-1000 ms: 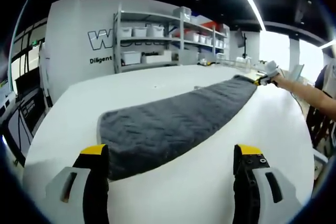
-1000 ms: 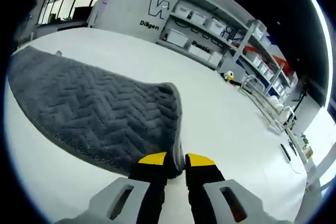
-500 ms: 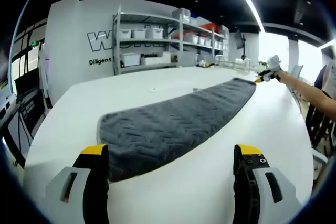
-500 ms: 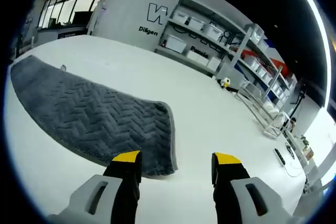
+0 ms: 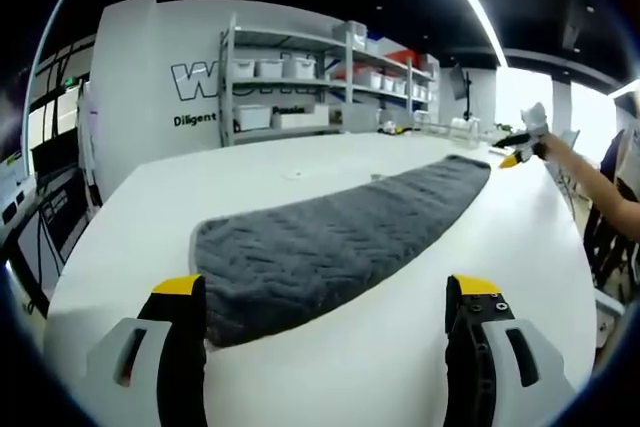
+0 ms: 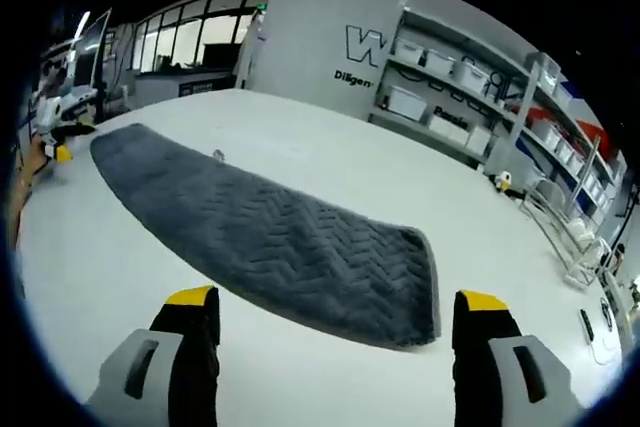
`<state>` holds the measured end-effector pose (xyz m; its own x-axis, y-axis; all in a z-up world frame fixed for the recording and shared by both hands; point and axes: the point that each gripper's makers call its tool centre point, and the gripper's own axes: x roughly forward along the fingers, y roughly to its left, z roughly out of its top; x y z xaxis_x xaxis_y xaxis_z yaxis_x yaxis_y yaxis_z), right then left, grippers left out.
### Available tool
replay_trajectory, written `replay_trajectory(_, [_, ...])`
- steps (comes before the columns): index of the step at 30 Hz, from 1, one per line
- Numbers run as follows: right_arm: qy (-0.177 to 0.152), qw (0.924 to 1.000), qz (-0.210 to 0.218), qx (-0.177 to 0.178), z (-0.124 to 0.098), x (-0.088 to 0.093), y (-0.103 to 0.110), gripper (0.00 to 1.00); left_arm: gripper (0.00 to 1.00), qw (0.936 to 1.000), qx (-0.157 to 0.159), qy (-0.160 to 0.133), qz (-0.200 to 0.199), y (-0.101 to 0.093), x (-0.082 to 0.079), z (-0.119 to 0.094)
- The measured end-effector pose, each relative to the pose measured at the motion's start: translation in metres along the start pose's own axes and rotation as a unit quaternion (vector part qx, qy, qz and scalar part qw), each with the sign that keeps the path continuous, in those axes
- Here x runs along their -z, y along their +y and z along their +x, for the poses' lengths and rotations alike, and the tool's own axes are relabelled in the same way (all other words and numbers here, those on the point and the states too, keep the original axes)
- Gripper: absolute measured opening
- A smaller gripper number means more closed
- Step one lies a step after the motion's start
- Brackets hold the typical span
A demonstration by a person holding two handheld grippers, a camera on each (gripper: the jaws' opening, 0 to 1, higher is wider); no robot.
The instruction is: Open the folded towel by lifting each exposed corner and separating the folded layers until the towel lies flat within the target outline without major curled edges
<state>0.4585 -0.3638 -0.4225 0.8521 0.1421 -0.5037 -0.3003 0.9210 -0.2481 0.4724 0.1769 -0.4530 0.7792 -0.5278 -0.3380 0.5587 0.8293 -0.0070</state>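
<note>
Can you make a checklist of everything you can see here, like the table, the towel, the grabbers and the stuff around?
Surface: white table, towel lying on it.
Job's things: grey towel, spread out long and flat; near end flat, no curl seen. No target outline seen.
Clutter: a small object beside the towel's far edge, too small to tell.
Grippers: left gripper open, hovering short of the towel; right gripper open, holding nothing.
Cables: some at the table's far right edge.
Surroundings: shelves with white bins, wall lettering, windows.
</note>
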Motion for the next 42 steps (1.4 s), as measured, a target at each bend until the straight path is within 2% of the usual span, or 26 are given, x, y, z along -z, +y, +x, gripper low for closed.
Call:
replay_trajectory(5, [-0.008,0.9995,-0.013,-0.027,-0.006,-0.006,0.033,0.99,0.98,1.0000,-0.003,-0.002,-0.002,0.003,-0.002,-0.001])
replay_trajectory(6, [-0.010,0.9995,-0.009,-0.027,-0.006,-0.006,0.034,0.99,0.98,1.0000,-0.004,-0.003,-0.003,0.004,-0.002,-0.001])
replay_trajectory(10, [-0.049,0.9975,0.019,-0.047,-0.004,-0.017,0.059,0.99,0.98,0.9999,-0.007,-0.004,-0.008,0.007,-0.002,-0.002])
replay_trajectory(16, [-0.069,0.9951,0.039,-0.059,0.002,-0.016,0.082,0.99,0.98,0.9998,-0.011,-0.005,-0.013,0.010,-0.001,-0.003])
replay_trajectory(18, [-0.076,0.9928,0.048,-0.079,0.002,-0.016,0.095,0.99,0.98,0.9998,-0.012,-0.006,-0.015,0.010,-0.001,-0.003])
replay_trajectory(20, [-0.074,0.9922,0.050,-0.087,0.003,-0.014,0.103,0.99,0.98,0.9998,-0.010,-0.009,-0.015,0.009,-0.003,-0.003])
replay_trajectory(23, [-0.057,0.9943,0.025,-0.086,0.004,-0.006,0.113,0.99,0.97,0.9997,-0.013,-0.005,-0.019,0.011,-0.001,-0.002])
replay_trajectory(25, [-0.045,0.9939,0.016,-0.100,0.003,-0.001,0.121,0.99,0.97,0.9997,-0.018,0.000,-0.014,0.011,0.001,0.001])
replay_trajectory(32, [-0.049,0.9931,0.017,-0.105,0.000,0.002,0.122,0.99,0.97,0.9998,-0.018,0.008,-0.003,0.011,0.002,0.003])
replay_trajectory(33, [-0.048,0.9931,0.017,-0.105,-0.001,0.003,0.122,0.99,0.96,0.9997,-0.021,0.009,-0.008,0.012,0.002,0.002])
replay_trajectory(34, [-0.047,0.9932,0.017,-0.105,-0.002,0.004,0.121,0.99,0.95,0.9991,-0.039,0.010,-0.011,0.016,0.003,-0.001])
replay_trajectory(37, [-0.049,0.9924,0.018,-0.111,-0.005,0.006,0.122,0.99,0.95,0.9985,-0.053,0.015,0.007,0.015,0.001,-0.002])
replay_trajectory(38, [-0.050,0.9923,0.018,-0.112,-0.005,0.006,0.122,0.99,0.95,0.9983,-0.058,0.008,-0.002,0.017,0.000,-0.002])
replay_trajectory(42, [-0.051,0.9917,0.011,-0.117,-0.009,0.006,0.127,0.99,0.94,0.9983,-0.059,0.001,-0.006,0.018,-0.009,0.000])
